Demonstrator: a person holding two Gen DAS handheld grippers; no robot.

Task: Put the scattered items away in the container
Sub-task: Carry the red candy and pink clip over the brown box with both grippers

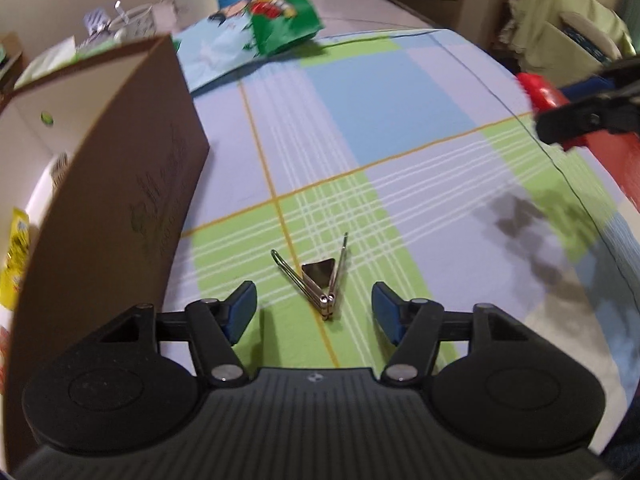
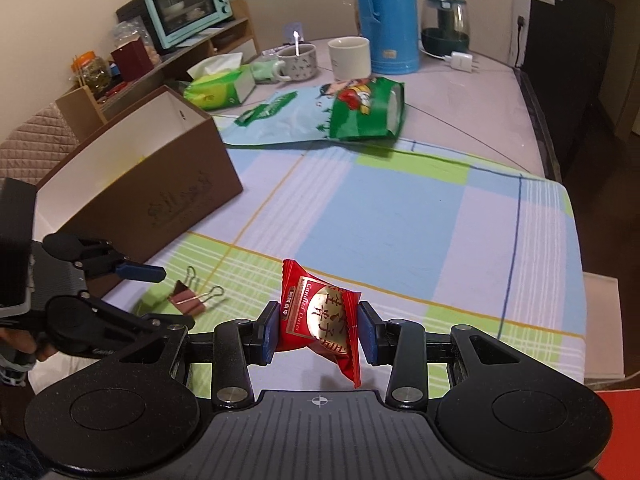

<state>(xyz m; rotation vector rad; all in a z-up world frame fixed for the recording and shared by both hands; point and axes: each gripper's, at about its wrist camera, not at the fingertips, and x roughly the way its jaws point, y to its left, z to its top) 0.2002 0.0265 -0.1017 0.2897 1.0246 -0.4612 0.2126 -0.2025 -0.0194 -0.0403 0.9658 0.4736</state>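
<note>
Item: binder clip (image 1: 320, 280), on the checked cloth (image 1: 400, 120) of the desk, just right of the brown box (image 1: 132, 184). It lies straight ahead of your left claw (image 1: 314, 312), between the two blue pads, which stand wide apart with nothing held. Its wire handles splay away from you, the folded spine toward you, so the long axis runs roughly along the claw's forward line; the left claw is much the nearer. Item: red candy packet (image 2: 318, 320), pinched across its middle in your right claw (image 2: 318, 330), lifted clear of the cloth, long axis running top-left to bottom-right, well right of the box. Item: box, open-topped, a yellow wrapper (image 1: 14, 256) inside.
</note>
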